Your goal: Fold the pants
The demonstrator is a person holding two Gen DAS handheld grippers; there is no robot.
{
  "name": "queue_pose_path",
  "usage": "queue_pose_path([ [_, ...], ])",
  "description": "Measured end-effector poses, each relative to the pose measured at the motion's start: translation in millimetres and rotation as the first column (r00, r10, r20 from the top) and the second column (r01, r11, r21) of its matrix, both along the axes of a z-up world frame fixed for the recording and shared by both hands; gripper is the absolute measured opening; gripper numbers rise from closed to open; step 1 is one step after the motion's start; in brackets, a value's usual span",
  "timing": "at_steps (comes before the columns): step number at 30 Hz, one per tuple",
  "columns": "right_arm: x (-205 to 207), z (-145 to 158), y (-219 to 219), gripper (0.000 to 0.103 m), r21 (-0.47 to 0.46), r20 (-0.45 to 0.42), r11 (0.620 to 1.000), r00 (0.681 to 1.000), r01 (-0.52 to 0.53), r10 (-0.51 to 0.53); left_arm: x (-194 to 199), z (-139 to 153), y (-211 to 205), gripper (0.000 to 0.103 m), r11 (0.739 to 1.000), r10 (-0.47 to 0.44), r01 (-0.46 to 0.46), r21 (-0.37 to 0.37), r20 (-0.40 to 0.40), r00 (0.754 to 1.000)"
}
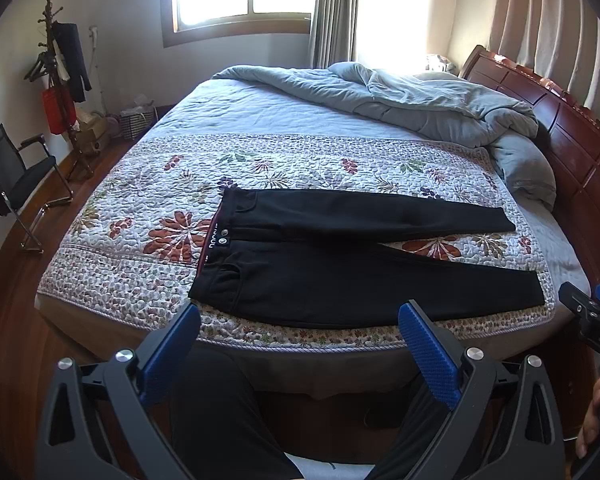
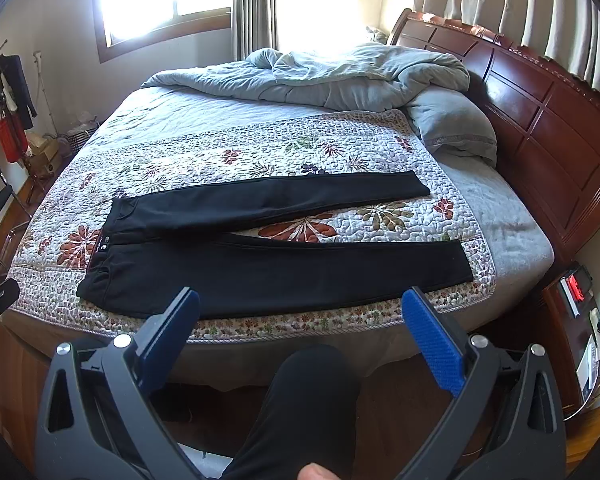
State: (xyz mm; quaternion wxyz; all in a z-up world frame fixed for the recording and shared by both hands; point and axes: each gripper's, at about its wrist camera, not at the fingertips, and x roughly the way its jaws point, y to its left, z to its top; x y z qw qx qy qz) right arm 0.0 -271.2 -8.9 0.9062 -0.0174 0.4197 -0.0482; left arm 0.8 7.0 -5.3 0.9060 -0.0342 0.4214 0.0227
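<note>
Black pants (image 1: pixel 340 280) lie flat and unfolded on the floral quilt of the bed, waistband to the left, both legs spread in a V to the right. They also show in the right wrist view (image 2: pixel 268 276). My left gripper (image 1: pixel 302 316) is open and empty, held in front of the bed's near edge, short of the pants. My right gripper (image 2: pixel 300 304) is open and empty, also in front of the near edge. The right gripper also shows at the right edge of the left wrist view (image 1: pixel 592 312).
A rumpled grey duvet (image 1: pixel 400 100) is heaped at the far side of the bed. A dark wooden headboard (image 2: pixel 540 120) stands at the right. A chair (image 1: pixel 16 176) and coat rack (image 1: pixel 60 80) stand at the left. A nightstand (image 2: pixel 576 320) is at the right.
</note>
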Motion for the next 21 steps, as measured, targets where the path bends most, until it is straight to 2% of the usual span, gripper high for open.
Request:
queue_pose_path([
  [21,1.9,-2.9,-0.6,0.101,0.004,-0.006,1.0,1.0,0.003,-0.003,0.1,2.0,-2.3,0.099,1.0,0.003,-0.003,0.01,0.004,1.0],
])
